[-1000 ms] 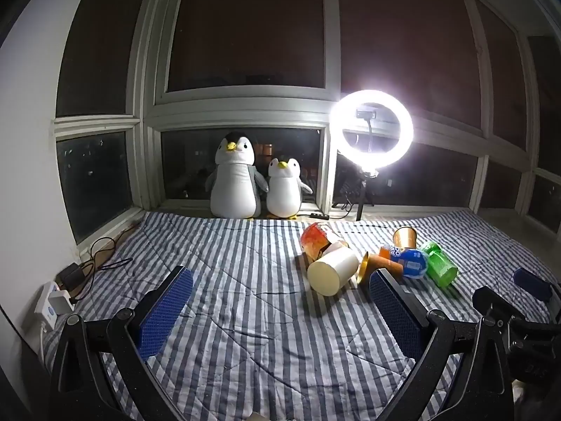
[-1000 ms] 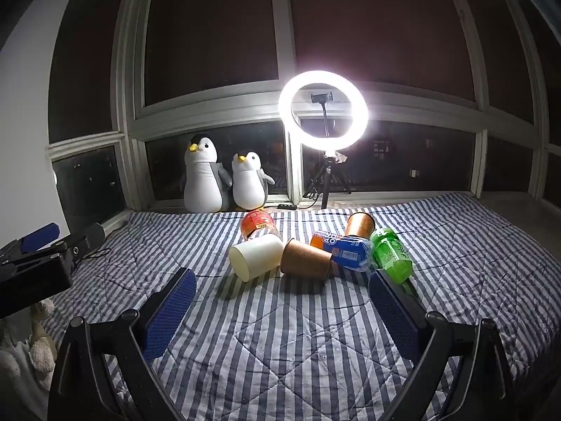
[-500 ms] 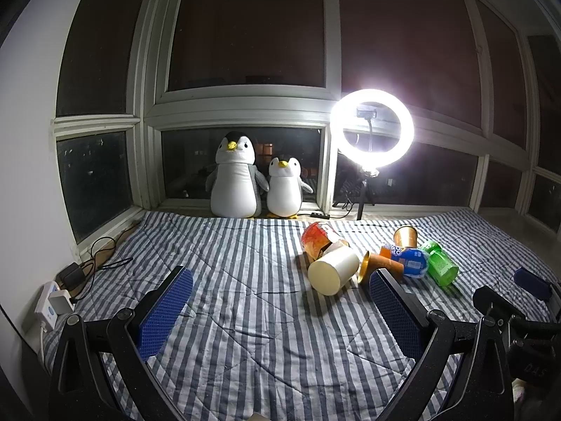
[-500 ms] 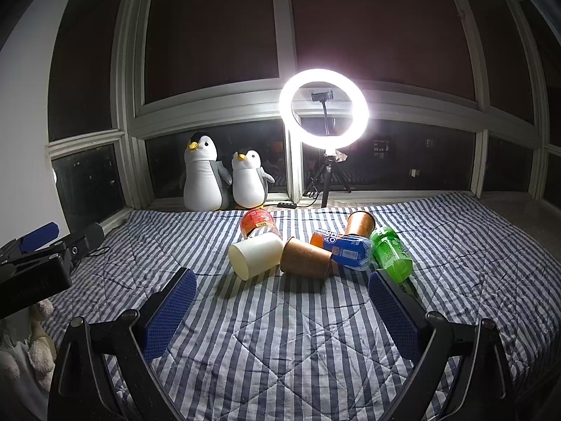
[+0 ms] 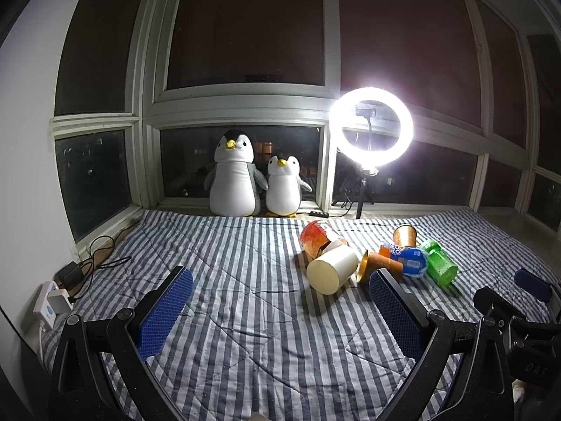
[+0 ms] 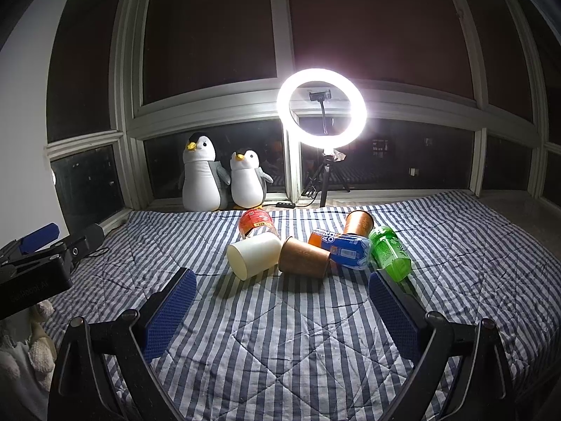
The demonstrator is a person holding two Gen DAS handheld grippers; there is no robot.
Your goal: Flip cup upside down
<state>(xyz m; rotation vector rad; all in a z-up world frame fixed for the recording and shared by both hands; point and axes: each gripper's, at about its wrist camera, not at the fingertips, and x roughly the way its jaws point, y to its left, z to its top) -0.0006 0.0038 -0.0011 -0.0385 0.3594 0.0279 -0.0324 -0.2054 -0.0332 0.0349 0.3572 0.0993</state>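
Both the left gripper (image 5: 280, 310) and right gripper (image 6: 282, 310) hover level above the striped blanket (image 6: 280, 343) with jaws spread wide and nothing between them, positions unchanged from the earlier frames. The cream cup (image 6: 253, 255) lies on its side ahead of the right gripper, slightly left of centre, touching the toppled brown cup (image 6: 304, 256). Neither cup's interior is visible.

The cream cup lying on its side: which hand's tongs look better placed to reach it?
Probably the right tongs: the cream cup lies nearly straight ahead of them. From the left tongs it sits off right.
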